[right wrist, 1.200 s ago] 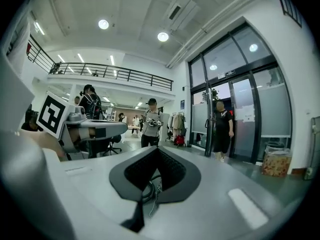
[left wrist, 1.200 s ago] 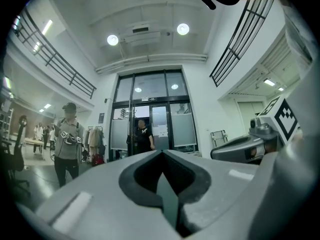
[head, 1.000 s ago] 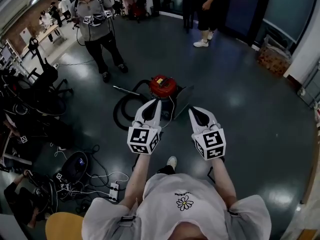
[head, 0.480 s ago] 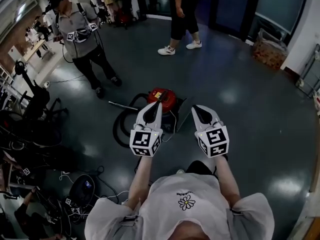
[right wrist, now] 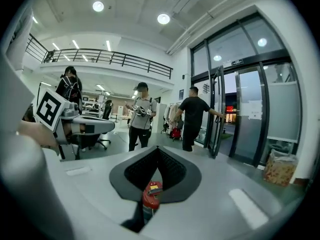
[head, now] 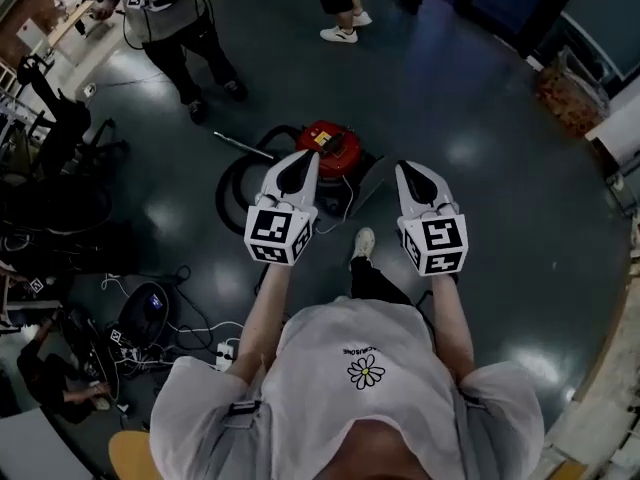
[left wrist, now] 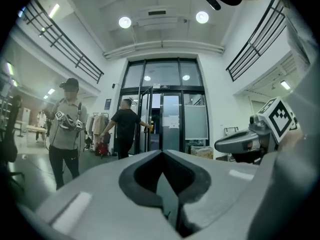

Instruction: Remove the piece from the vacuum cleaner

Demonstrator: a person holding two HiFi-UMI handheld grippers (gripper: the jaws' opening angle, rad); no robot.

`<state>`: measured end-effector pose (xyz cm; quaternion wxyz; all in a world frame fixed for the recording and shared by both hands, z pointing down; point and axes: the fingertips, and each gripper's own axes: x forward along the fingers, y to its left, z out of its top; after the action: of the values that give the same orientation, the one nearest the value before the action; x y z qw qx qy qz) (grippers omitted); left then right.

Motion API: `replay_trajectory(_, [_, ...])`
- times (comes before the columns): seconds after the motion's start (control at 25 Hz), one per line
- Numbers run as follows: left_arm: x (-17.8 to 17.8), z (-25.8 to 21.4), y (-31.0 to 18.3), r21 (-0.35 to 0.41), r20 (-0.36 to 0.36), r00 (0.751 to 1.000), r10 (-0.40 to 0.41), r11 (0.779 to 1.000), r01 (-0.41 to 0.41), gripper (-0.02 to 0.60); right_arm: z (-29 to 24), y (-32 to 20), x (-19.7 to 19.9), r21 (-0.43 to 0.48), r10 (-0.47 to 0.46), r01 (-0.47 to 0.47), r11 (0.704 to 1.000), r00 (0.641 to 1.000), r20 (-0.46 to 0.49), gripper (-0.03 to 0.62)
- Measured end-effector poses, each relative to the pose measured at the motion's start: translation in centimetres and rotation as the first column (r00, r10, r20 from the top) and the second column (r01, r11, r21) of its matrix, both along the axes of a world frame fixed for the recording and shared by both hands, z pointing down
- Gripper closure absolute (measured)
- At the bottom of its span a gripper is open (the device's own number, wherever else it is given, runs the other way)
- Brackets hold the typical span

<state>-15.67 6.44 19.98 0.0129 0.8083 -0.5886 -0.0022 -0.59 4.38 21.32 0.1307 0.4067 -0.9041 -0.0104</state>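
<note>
On the floor (head: 480, 118) ahead of me and well below my hands stands the vacuum cleaner (head: 332, 150), a red canister. All positions below are referenced to it. My left tongs (head: 304, 161) are held high over its near edge, toward its left side. My right tongs (head: 411, 172) are held at about the same height, off its right side. Neither touches it. Left tongs: jaws brought together at the tips, nothing between them. Right tongs: jaws likewise together at the tips, nothing gripped. In the right gripper view the canister shows low in the frame, far off, through the slot beneath the tips. The left gripper view looks across the room and does not show it. The black hose (head: 228, 193) coils on the canister's left side. A thin metal wand (head: 243, 147) lies beyond that coil, its long axis running from the far left in toward the canister. Which piece is to come off cannot be determined from here. If it is the hose or the wand, I judge my left tongs the nearer. Either way, the approach calls for lowering the tongs a long way and parting the jaws first.
</note>
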Motion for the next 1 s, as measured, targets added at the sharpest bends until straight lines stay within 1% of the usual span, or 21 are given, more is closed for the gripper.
replay_trajectory(0.08, [-0.6, -0.4, -2.2, 0.014, 0.041, 0.999, -0.008, 1.0, 0.008, 0.578, 0.0, -2.9, 0.1, 0.004, -0.008, 0.008, 1.0, 0.999, 0.035, 0.579])
replay_trajectory(0.16, [-1.3, 0.1, -4.2, -0.003, 0.045, 0.999, -0.031, 1.0, 0.031, 0.578, 1.1, -5.4, -0.1, -0.024, -0.038, 0.039, 0.999, 0.999, 0.012, 0.555])
replay_trajectory(0.28, [-1.4, 0.6, -7.2, -0.034, 0.049, 0.997, -0.051, 0.998, 0.053, 0.578, 2.4, -8.5, 0.0, -0.052, -0.058, 0.057, 0.997, 0.998, -0.02, 0.56])
replay_trajectory(0.36, [-1.0, 1.3, -10.0, -0.06, 0.061, 0.997, -0.056, 0.996, 0.06, 0.578, 3.2, -11.4, 0.5, -0.075, -0.04, 0.039, 0.996, 0.999, -0.009, 0.573])
replay_trajectory(0.4, [-0.6, 1.7, -11.3, -0.078, 0.053, 0.997, -0.053, 0.995, 0.057, 0.578, 3.6, -12.9, 0.8, -0.092, -0.026, 0.026, 0.995, 1.0, 0.003, 0.582])
replay_trajectory(0.48, [0.5, 2.9, -13.2, -0.12, 0.036, 0.999, -0.031, 0.992, 0.035, 0.578, 4.5, -14.9, 1.8, -0.128, 0.001, 0.003, 0.992, 1.0, 0.026, 0.582])
replay_trajectory(0.56, [1.3, 4.2, -15.0, -0.161, 0.048, 0.999, -0.005, 0.987, 0.012, 0.578, 5.2, -16.9, 2.5, -0.149, 0.021, -0.016, 0.989, 0.999, 0.033, 0.577])
replay_trajectory(0.72, [2.3, 7.8, -18.2, -0.25, 0.075, 0.996, 0.04, 0.968, -0.02, 0.578, 7.1, -20.3, 3.6, -0.196, 0.055, -0.05, 0.979, 0.998, 0.021, 0.574])
replay_trajectory(0.88, [2.6, 10.9, -20.4, -0.323, 0.059, 0.995, 0.081, 0.945, -0.057, 0.578, 8.9, -22.4, 4.1, -0.253, 0.091, -0.084, 0.964, 0.996, 0.014, 0.574])
replay_trajectory(0.96, [2.4, 12.3, -21.6, -0.358, 0.057, 0.994, 0.095, 0.931, -0.069, 0.578, 9.5, -23.2, 3.7, -0.257, 0.091, -0.091, 0.962, 0.996, -0.013, 0.574])
replay_trajectory(1.0, [2.3, 13.0, -22.3, -0.376, 0.071, 0.992, 0.106, 0.924, -0.072, 0.578, 9.9, -23.7, 3.6, -0.262, 0.096, -0.1, 0.96, 0.995, -0.028, 0.574])
